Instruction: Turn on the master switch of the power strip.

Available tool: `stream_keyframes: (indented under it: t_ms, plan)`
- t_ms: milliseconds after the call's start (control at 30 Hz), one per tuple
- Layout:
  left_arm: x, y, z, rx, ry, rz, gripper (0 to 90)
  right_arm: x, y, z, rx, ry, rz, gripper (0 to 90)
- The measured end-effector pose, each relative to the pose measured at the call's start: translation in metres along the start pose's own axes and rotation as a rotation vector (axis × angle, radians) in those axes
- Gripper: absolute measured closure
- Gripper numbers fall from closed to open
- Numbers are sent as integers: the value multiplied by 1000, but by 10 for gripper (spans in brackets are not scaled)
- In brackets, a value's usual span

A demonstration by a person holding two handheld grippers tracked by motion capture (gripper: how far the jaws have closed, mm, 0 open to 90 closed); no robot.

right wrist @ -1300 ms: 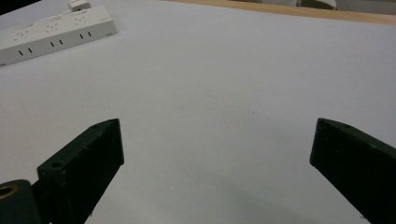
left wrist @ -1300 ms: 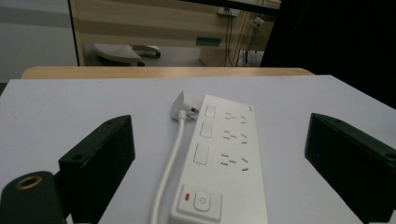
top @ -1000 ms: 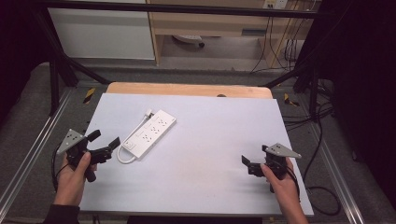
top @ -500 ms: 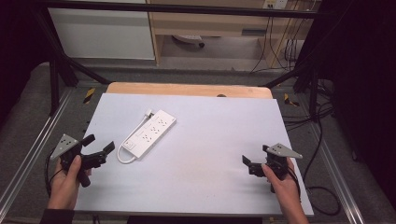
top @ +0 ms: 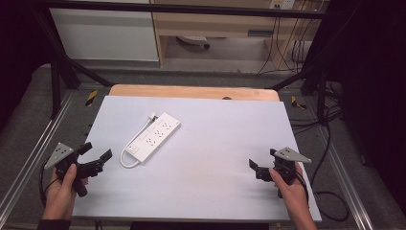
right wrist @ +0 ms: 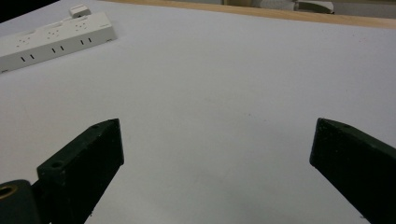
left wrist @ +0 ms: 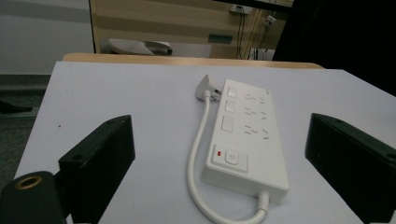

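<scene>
A white power strip (top: 153,136) lies diagonally on the white tabletop (top: 210,143), left of centre. Its short white cord (top: 128,162) loops along its near side back to a plug (top: 152,115) at the far end. In the left gripper view the strip (left wrist: 245,140) shows a red-lit switch and several sockets, straight ahead between the jaws. My left gripper (top: 95,155) is open at the table's left edge, a short way from the strip. My right gripper (top: 261,165) is open near the front right, empty; in the right gripper view the strip (right wrist: 56,39) lies far off.
A wooden strip (top: 191,92) borders the table's far edge. Metal rails (top: 28,163) run along both sides, and cables (top: 330,143) trail on the floor at the right. A cabinet (top: 105,33) and shelving (top: 225,24) stand behind the table.
My left gripper has drawn back from beside the power strip toward the table's left edge. The right gripper has stayed in place.
</scene>
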State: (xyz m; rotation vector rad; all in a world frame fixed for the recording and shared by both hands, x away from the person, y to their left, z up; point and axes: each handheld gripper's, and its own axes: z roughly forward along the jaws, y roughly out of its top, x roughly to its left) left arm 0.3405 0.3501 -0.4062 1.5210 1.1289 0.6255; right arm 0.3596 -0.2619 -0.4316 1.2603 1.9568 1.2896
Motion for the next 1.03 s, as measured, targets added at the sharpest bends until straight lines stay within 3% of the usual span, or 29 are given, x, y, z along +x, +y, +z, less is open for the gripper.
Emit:
stream_keyframes:
  t_ms: [300,600,700,867,933,1033]
  plan:
    - [-2,-3,-4,5,-15,5,83,1,0,-2,-2,0,-1,33]
    - [-7,-14,1,93,-34,44,83,0,-1,-3,-4,-6,0,33]
    - [-10,-19,6,144,-41,66,83,0,-1,-2,0,-8,-4,32]
    - [-17,-28,16,227,-54,127,84,-1,-4,2,23,-14,-5,31]
    - [-19,-30,19,241,-56,138,85,-1,-6,5,40,-21,-10,30]
    - [-23,-29,21,240,-50,147,84,-1,-13,18,107,-51,-15,31]
